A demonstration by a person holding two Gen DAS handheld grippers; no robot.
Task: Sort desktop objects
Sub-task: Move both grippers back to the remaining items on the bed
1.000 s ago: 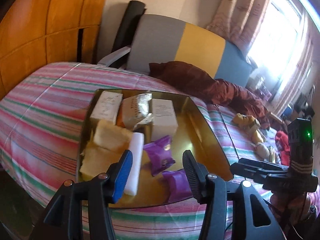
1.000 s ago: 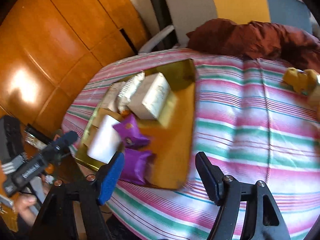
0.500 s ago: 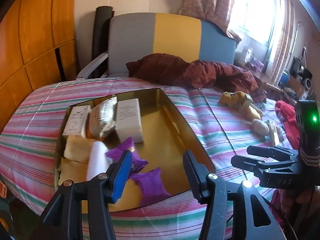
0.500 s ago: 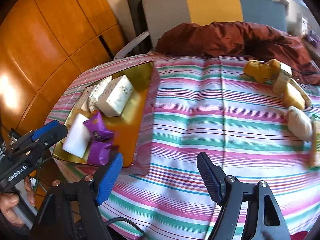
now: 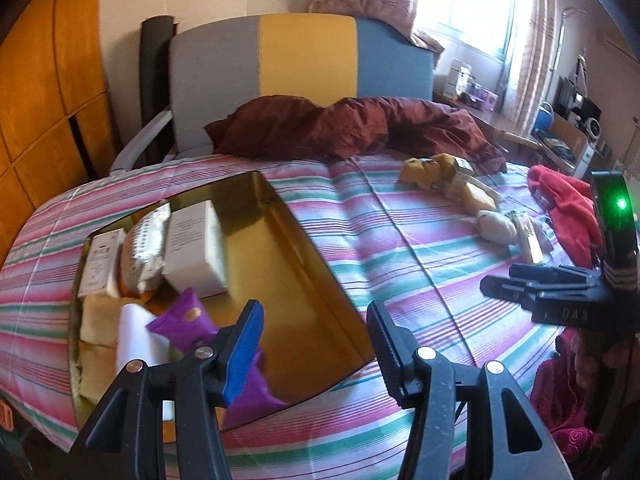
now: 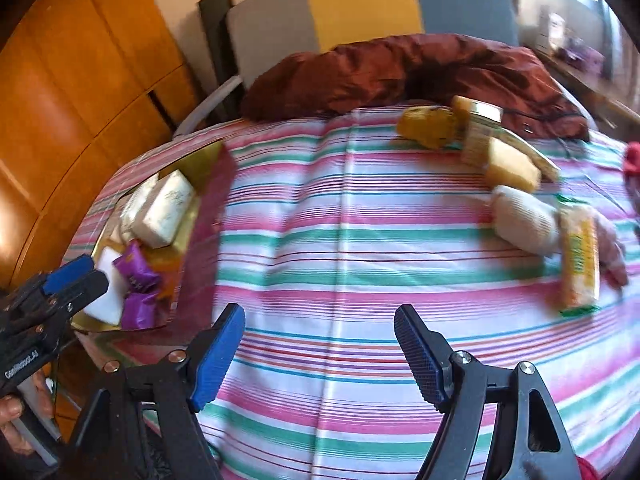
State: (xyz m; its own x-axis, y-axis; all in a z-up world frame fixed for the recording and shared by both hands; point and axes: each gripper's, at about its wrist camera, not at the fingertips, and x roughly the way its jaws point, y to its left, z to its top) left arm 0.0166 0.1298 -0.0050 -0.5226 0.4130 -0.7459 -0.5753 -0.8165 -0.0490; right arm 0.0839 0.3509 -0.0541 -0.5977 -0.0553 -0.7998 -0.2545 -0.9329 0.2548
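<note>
Loose items lie at the far right of the striped surface [image 6: 360, 240]; nearest is a yellow snack bar [image 6: 578, 256], long axis running away from the right claw [image 6: 320, 354], which is closer than the left claw [image 5: 316, 344]. Both claws half open, empty. A second ago both views centred on the gold tray [image 5: 320, 280], now off left.

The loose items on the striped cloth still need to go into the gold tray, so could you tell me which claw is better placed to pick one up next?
Right, probably. The right claw is open, empty and faces the loose yellow packet and white pouch. The left claw hangs over the gold tray, farther from them.
</note>
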